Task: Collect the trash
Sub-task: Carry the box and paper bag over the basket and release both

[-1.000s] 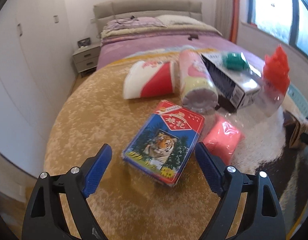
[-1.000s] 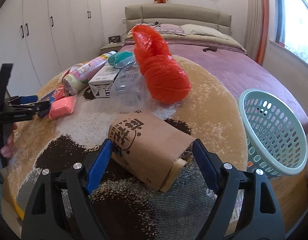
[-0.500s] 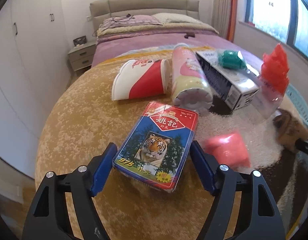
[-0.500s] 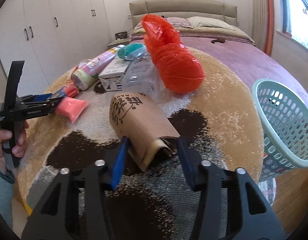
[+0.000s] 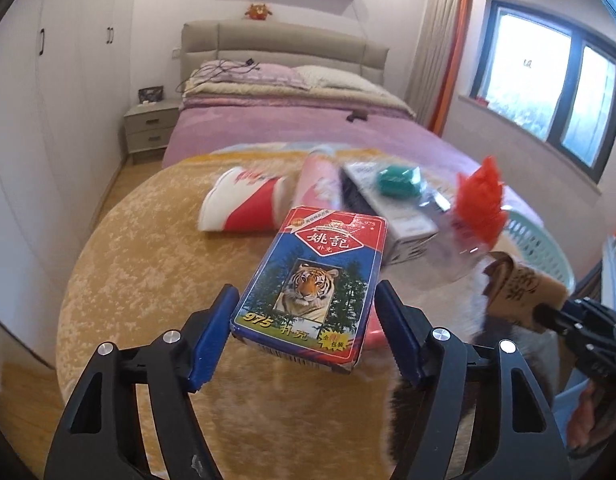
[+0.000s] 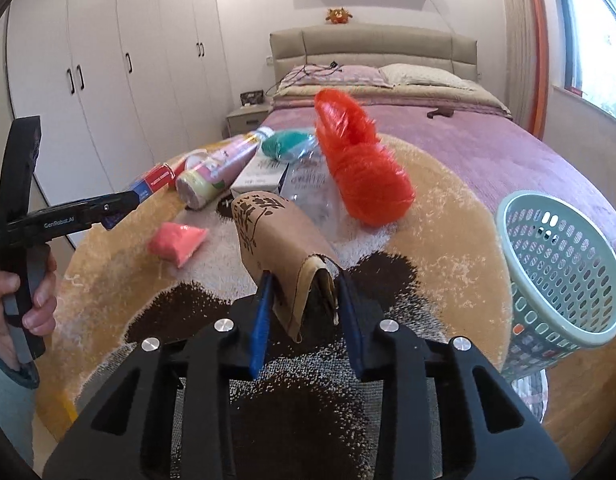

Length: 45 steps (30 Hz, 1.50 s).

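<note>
Bed (image 6: 448, 140), purple cover, beige padded headboard, behind the work area. White wardrobe (image 6: 107, 80) along the wall beside it. Round rug (image 6: 448, 208), tan pile with white and dark brown patches, carrying the trash. Pale green perforated basket (image 6: 560, 264), at the rug's edge beside the right hand-held gripper's view, tipped with its mouth toward the rug. Red plastic bag (image 6: 364, 176), bunched, lying on the rug beside a crumpled clear plastic wrapper (image 6: 308, 184). Brown paper cup sleeve (image 6: 275, 240), printed in dark characters, raised off the rug with its flattened end between the blue pads of the right hand-held gripper (image 6: 303, 312), whose jaws are narrow and closing on it. Blue playing-card box (image 5: 312, 280) with a tiger picture, lifted clear of the rug and pinched across its width by the left hand-held gripper (image 5: 303, 332), jaws closing at about half spread. Pink bottle (image 6: 219, 168), on its side. Red and white paper cup (image 5: 243, 208), on its side next to the bottle. White carton (image 6: 259, 176), lying flat, with a teal object (image 6: 283, 144) on top. Small pink packet (image 6: 175, 240), lying alone on the white patch. A person's hand (image 6: 27, 300) grips the left tool's handle.
</note>
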Each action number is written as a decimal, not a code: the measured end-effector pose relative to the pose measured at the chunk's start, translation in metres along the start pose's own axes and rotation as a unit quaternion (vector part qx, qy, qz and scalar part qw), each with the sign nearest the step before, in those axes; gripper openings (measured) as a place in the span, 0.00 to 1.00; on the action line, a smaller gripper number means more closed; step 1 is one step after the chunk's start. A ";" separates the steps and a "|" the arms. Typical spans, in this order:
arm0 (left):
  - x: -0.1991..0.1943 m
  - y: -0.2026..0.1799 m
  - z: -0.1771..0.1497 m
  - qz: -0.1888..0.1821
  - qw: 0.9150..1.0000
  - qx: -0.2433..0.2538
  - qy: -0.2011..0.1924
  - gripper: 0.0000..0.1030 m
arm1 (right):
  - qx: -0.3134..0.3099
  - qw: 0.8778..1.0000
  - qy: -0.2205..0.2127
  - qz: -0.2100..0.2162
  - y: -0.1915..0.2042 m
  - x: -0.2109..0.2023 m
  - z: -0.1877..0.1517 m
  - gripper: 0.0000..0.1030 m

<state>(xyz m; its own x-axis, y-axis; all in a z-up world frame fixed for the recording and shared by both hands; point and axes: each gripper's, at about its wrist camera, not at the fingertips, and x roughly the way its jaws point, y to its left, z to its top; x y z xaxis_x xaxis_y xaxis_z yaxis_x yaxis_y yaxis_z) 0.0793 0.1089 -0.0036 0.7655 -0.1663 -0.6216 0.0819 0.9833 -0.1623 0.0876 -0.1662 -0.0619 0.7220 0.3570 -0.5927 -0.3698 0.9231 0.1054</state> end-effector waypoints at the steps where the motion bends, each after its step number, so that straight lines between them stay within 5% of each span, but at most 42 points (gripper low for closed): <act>1: -0.003 -0.004 0.001 -0.006 1.000 0.000 -0.004 0.65 | 0.003 1.000 -0.005 -0.002 -0.002 -0.003 0.001 0.28; 16: 0.000 -0.125 0.027 -0.169 0.985 0.030 -0.014 0.64 | 0.088 0.986 -0.076 -0.117 -0.107 -0.063 0.014 0.28; 31: 0.112 -0.295 0.051 -0.212 0.972 0.088 0.057 0.64 | 0.208 0.955 -0.029 -0.210 -0.250 -0.031 -0.007 0.28; 45: 0.191 -0.350 0.031 -0.208 0.966 0.084 0.124 0.68 | 0.247 0.941 0.027 -0.231 -0.298 -0.003 -0.037 0.40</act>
<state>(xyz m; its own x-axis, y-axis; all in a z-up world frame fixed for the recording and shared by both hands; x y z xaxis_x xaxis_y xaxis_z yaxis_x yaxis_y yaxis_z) 0.2161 -0.2652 -0.0418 0.4684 -0.5424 -0.6974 0.4680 0.8218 -0.3248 0.1746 -0.4478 -0.1208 0.7034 -0.0947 -0.7045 0.3028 0.9366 0.1765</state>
